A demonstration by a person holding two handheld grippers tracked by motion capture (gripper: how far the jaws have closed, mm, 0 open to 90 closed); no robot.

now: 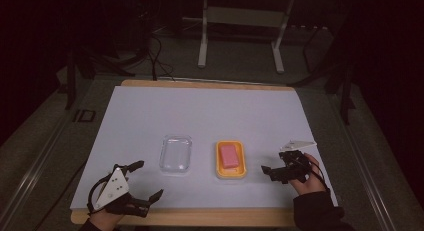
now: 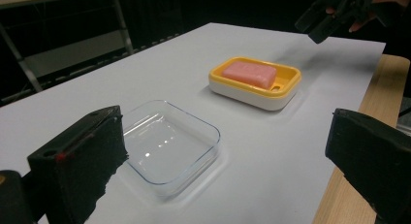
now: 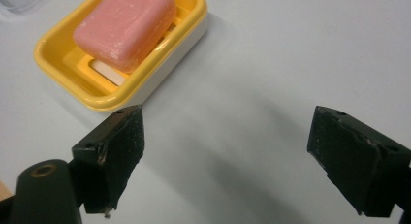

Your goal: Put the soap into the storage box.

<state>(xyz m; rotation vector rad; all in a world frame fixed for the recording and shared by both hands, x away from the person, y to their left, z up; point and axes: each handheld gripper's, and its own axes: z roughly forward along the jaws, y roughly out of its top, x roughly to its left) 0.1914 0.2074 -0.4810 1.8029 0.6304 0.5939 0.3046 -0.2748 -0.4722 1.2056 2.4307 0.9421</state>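
A pink bar of soap (image 1: 229,155) (image 2: 249,73) (image 3: 126,26) lies in a yellow soap dish (image 1: 220,163) (image 2: 286,83) (image 3: 72,83) with a white base, near the middle of the white table sheet. Left of it sits a clear, empty plastic tray (image 1: 176,154) (image 2: 167,141). My left gripper (image 1: 147,180) (image 2: 228,161) rests open at the table's front left, pointing toward the tray. To the right of the dish my right gripper (image 1: 270,171) (image 3: 225,156) is held open, just above the sheet, its jaws wide apart with nothing between them.
The white sheet (image 1: 200,111) covers a wooden table top (image 1: 200,217) whose edge shows at front and back. A metal stand (image 1: 240,21) and cables lie on the dark floor behind the table.
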